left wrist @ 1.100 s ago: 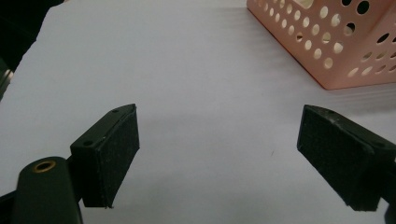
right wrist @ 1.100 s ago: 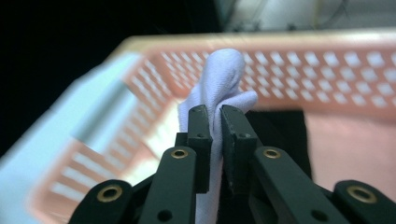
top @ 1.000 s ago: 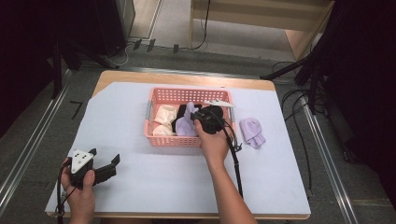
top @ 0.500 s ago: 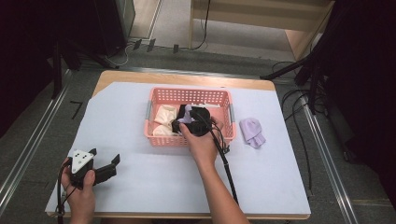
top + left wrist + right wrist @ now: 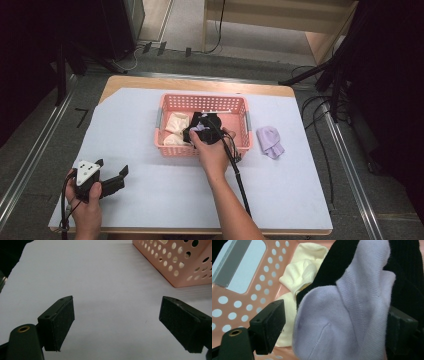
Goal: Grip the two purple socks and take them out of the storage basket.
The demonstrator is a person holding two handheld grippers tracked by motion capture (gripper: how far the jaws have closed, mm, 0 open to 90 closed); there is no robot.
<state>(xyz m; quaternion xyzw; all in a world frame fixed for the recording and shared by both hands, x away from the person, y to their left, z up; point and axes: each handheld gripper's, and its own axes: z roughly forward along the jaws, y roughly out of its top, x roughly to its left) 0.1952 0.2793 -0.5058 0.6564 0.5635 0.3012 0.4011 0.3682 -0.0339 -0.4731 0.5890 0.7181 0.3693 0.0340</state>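
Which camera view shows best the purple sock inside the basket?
The right gripper view: the purple sock lies close up between that hand-held gripper's jaws, with its knit and seams plain. The high view shows a small purple patch in the pink basket, mostly hidden under the right hand. The left gripper view shows a basket corner.
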